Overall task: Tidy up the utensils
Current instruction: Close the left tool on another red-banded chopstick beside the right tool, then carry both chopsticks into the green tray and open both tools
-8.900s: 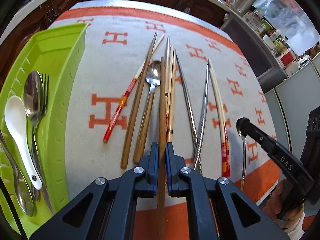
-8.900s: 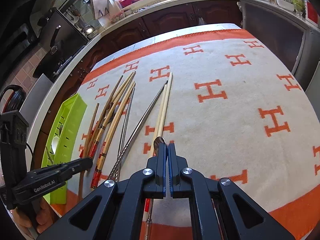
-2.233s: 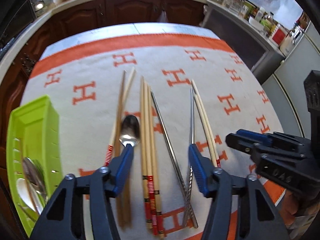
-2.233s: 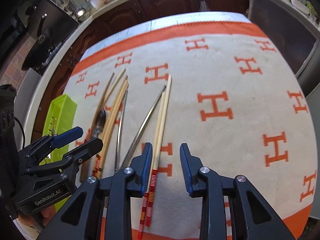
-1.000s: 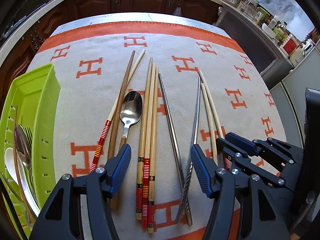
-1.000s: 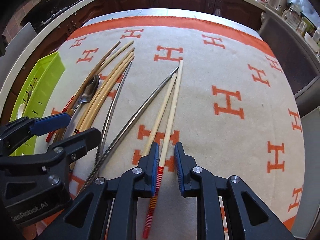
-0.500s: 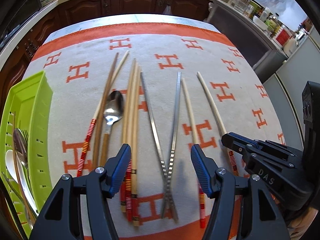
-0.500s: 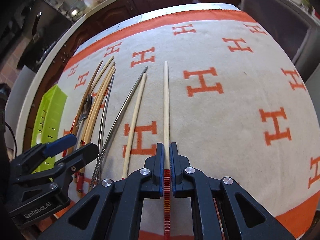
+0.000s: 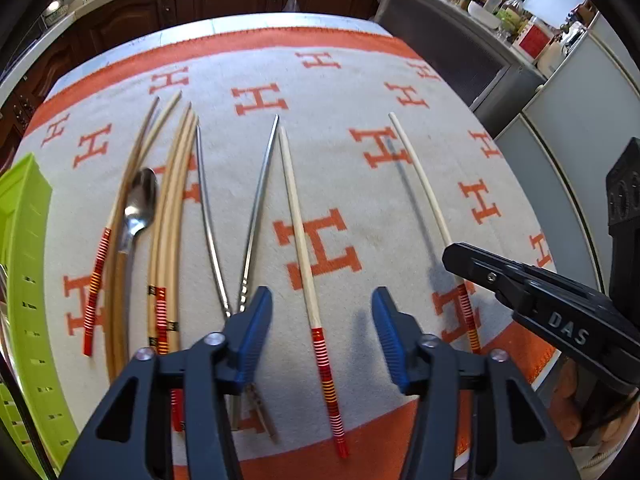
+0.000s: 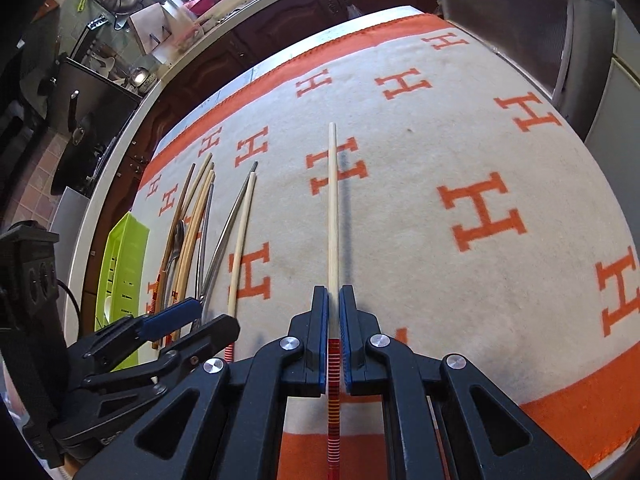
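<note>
- Far left of the left hand-held gripper [image 9: 322, 336], the green tray [image 9: 24, 264] holds some utensils already.
- Ahead on the tabletop [image 9: 360, 128]: spoon [image 9: 138, 208] and chopsticks [image 9: 168, 216], unsorted.
- Its jaws are closing around a striped chopstick [image 9: 304, 248], not yet touching.
- The right hand-held gripper [image 10: 333, 336] is clamped on the matching chopstick [image 10: 333, 220], lifted.

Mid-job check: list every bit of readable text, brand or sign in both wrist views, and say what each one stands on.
"DAS": white letters on the side of the right gripper, left wrist view.
"H": orange letter repeated all over the blanket.
Partly hidden white lettering at the bottom edge of the left gripper, right wrist view: cut off, not readable.
Labels on the counter bottles and jars: too small to read.
</note>
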Motion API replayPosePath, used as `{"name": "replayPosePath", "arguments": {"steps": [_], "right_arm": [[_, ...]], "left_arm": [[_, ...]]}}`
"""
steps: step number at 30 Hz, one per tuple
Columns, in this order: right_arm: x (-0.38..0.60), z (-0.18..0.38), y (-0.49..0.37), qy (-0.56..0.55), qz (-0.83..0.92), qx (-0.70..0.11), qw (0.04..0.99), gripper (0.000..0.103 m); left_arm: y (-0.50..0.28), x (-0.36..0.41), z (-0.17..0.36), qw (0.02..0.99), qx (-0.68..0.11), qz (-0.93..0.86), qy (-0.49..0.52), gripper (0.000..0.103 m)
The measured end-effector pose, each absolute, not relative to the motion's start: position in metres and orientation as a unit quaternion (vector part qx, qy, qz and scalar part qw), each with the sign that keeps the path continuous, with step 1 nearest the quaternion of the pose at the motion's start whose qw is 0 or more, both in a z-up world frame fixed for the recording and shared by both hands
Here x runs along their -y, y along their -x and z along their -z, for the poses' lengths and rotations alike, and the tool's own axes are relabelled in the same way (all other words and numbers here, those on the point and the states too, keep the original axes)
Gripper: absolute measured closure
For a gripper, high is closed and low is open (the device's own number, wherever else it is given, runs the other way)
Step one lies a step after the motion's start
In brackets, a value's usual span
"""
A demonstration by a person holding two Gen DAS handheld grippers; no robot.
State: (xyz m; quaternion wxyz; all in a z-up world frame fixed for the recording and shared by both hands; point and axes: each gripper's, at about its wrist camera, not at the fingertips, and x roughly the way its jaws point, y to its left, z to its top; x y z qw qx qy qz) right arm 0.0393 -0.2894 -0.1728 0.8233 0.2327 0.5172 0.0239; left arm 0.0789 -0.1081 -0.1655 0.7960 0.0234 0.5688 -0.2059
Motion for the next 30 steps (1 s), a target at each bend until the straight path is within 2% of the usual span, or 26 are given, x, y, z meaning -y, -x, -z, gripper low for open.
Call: {"name": "replayPosePath", "arguments": {"steps": [4,12,16,24,30], "right_arm": [[0.291,0.177,-0.035,-0.239,-0.03,-0.517,0.821,0.098],[0.29,0.176,-0.03,-0.241,-0.038,-0.514,0.823,0.098],[0.291,0.178,-0.032,-0.243,-0.039,-0.515,0.821,0.098],[0.287,0.177,-0.031,-0.241,-0.042,-0.517,0.821,0.098],[0.282,0.164,-0.025,-0.237,-0.049,-0.503,0.829,0.098]], "left_arm": [[-0.079,0.11,0.175,0.792,-0.577,0.198,-0.025,0.064],[-0.074,0.125,0.177,0.805,-0.559,0.186,-0.073,0.064],[-0.073,0.13,0.177,0.815,-0.546,0.166,-0.105,0.09],[-0.073,0.127,0.175,0.818,-0.539,0.171,-0.103,0.099],[-0.073,0.111,0.171,0.808,-0.558,0.181,-0.056,0.1]]}}
